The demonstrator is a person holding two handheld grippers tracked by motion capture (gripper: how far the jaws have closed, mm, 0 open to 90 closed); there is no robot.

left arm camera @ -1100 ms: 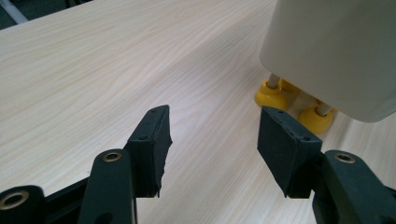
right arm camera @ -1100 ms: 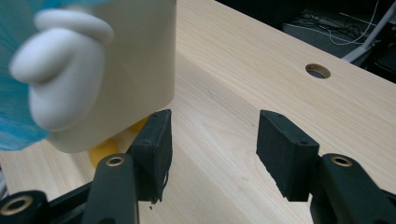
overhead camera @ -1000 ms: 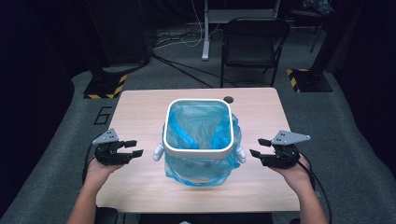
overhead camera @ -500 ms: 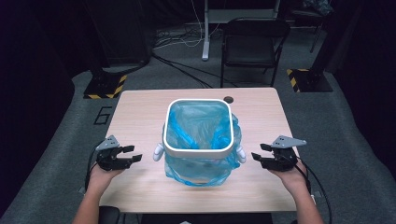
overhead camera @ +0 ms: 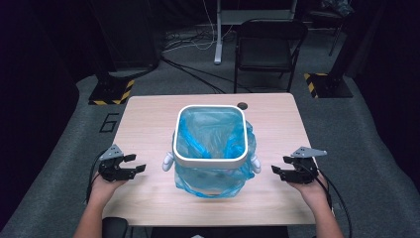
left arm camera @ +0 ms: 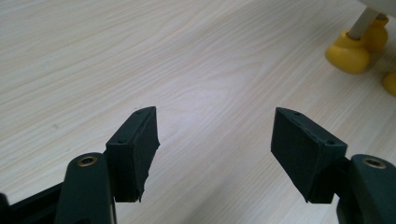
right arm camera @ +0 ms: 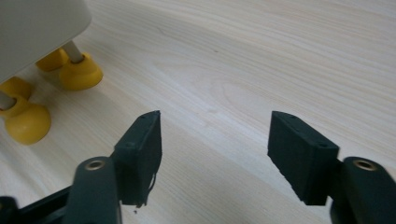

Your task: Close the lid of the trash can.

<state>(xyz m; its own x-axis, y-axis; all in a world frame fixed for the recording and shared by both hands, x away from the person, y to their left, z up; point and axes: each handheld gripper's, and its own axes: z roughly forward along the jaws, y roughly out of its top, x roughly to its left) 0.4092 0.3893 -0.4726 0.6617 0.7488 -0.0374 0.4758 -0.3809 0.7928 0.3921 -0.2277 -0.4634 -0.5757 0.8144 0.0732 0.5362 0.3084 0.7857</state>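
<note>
High view: bin [overhead camera: 210, 144], blue liner [overhead camera: 213, 136] fitted over its rim, mid-worktop [overhead camera: 148, 114]; left claw [overhead camera: 130, 167] and right claw [overhead camera: 280, 171] flank it, apart; lining apparently complete.
Left gripper view: left claw just widening, empty.
Right gripper view: right claw likewise; yellow feet [right arm camera: 77, 72] near.

The table [overhead camera: 148, 119] was pale wood-grain laminate, smooth with a faint sheen. The bin [overhead camera: 210, 161] had a matt white plastic rim, a thin, crinkled, translucent blue plastic liner [overhead camera: 208, 134] and glossy yellow feet [right arm camera: 79, 72]. The gripper pads [left arm camera: 306, 154] looked matt black.
</note>
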